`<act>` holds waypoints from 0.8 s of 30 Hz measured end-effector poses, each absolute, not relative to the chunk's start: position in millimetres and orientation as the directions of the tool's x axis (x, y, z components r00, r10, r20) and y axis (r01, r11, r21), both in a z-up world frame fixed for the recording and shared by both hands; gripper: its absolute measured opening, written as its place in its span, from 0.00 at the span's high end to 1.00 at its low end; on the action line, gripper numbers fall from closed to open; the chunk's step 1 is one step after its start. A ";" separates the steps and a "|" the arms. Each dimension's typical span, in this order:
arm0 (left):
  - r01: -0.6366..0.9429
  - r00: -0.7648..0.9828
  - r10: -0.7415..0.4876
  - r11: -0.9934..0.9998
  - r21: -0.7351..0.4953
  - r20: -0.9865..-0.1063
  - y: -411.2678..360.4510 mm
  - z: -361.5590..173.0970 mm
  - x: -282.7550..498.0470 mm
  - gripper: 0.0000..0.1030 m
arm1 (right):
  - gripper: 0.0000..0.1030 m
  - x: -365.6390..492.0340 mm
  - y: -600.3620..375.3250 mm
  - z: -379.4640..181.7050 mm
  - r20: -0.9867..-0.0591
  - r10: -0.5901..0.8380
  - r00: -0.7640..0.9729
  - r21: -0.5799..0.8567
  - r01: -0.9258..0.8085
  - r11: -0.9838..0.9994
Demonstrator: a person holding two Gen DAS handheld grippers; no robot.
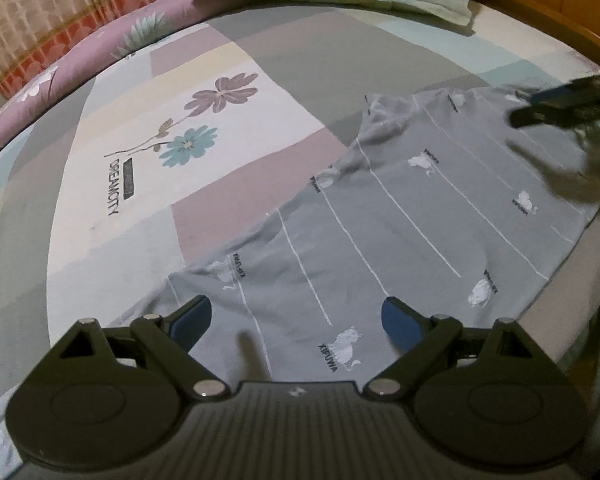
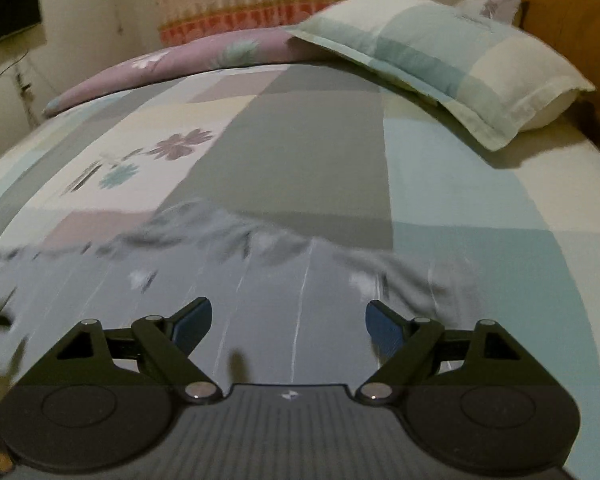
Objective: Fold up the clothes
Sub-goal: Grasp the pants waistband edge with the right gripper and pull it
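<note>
- Left wrist view looks down on a grey garment (image 1: pixel 400 216) spread flat on the bed (image 1: pixel 284 80): soft thin cloth with fine white lines and small white animal prints beside dark lettering.
- Its far edge is rumpled and slightly bunched; the rest lies smooth, reaching close to the bed's near edge.
- The left claw (image 1: pixel 296 320) hovers over the garment's near end, jaws wide apart, blue pads (image 1: pixel 194 318) on black angular linkages, with nothing between them.
- The right claw (image 1: pixel 560 104) shows in that view as a dark blurred shape above the garment's far right corner.
- From the right wrist view, the right claw (image 2: pixel 288 320) also stands wide, nothing gripped, with the striped grey cloth (image 2: pixel 260 300) beneath it; the cloth's far edge is smeared by blur.
- The bedsheet is a patchwork of flat blocks in grey, mauve, cream and pale teal, printed with two flowers (image 1: pixel 204 120) and lettering.
- A plump checked pillow (image 2: pixel 440 60) with a flanged border lies at the head, well apart from the garment.
- A mauve floral quilt (image 1: pixel 80 64) runs along the far side, before a patterned curtain (image 1: pixel 40 12).
</note>
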State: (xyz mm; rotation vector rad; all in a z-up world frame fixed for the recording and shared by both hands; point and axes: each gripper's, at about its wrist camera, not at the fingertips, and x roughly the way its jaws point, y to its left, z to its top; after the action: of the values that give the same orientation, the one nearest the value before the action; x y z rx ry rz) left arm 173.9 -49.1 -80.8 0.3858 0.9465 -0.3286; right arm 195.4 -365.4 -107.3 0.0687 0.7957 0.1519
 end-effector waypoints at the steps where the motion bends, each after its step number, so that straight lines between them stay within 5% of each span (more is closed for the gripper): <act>1: 0.434 0.542 -0.102 0.884 0.174 -0.834 -49.3 -81.9 174.0 0.11 | 0.16 206.1 -367.2 -114.0 -0.717 0.142 0.683 0.113 -0.087 0.990; 4: 0.423 0.542 -0.091 0.888 0.178 -0.835 -46.7 -83.5 174.3 0.11 | 0.25 213.2 -382.6 -123.0 -0.709 0.013 0.705 0.000 -0.019 1.000; 8: 0.413 0.538 -0.084 0.893 0.176 -0.839 -40.6 -85.6 177.8 0.11 | 0.44 210.6 -403.8 -116.4 -0.713 0.035 0.700 0.057 0.008 0.998; 12: 0.417 0.541 -0.080 0.890 0.184 -0.838 -39.0 -86.7 180.2 0.11 | 0.27 206.5 -390.6 -102.5 -0.712 0.046 0.700 0.077 0.012 0.997; 18: 0.426 0.538 -0.060 0.880 0.210 -0.841 -38.9 -91.9 179.8 0.11 | 0.27 215.8 -317.3 -84.0 -0.670 0.240 0.702 0.122 -0.214 0.969; 24: 0.435 0.532 -0.057 0.875 0.215 -0.845 -32.5 -97.7 176.7 0.10 | 0.27 251.9 -246.1 -107.8 -0.723 0.242 0.647 0.032 -0.318 0.947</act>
State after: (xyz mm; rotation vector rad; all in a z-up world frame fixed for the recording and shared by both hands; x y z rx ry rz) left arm 176.7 -32.5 -97.7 0.4307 0.9724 -0.3044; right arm 251.9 -246.1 -107.8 -0.1010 0.8061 0.3193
